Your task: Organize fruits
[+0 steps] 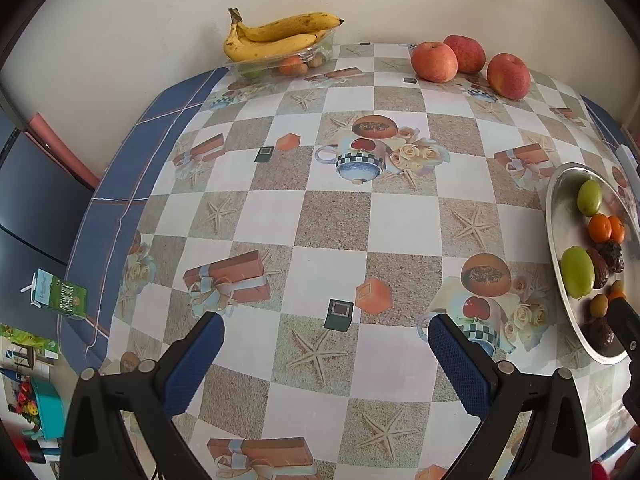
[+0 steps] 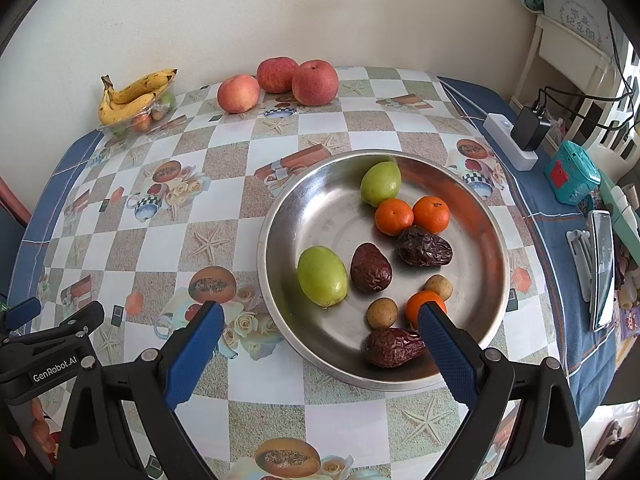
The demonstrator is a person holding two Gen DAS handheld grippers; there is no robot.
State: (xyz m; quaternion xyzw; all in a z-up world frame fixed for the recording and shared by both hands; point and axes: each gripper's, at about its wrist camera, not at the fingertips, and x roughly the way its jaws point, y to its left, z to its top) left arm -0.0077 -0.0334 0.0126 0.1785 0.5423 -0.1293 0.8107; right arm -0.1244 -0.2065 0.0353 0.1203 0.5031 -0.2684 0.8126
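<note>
A round metal dish (image 2: pixel 280 216) sits on the patterned tablecloth (image 2: pixel 160 240) toward the near right of the table, and it holds a loose mix of fruit: two green fruits (image 2: pixel 322 276), one near the left of the dish and one at its far side, two small oranges (image 2: pixel 412 214) touching side by side, a third orange (image 2: pixel 420 303) close to the near rim, three wrinkled dark dates (image 2: pixel 371 268) and two small tan round fruits (image 2: pixel 382 313). The right gripper (image 2: pixel 320 314) hangs over the near edge of the dish with its blue pads wide apart and nothing between them; its right pad lies in front of the third orange. The left gripper (image 1: pixel 326 326) is out over the bare middle of the cloth, to the left of the dish, its pads likewise spread and empty. At the far side by the wall three red apples (image 2: pixel 278 80) stand close together, and to their left a clear plastic tray (image 2: pixel 158 114) carries a bunch of bananas (image 2: pixel 132 94) over some smaller fruit. A white power strip (image 2: pixel 508 142) lies at the far right.
</note>
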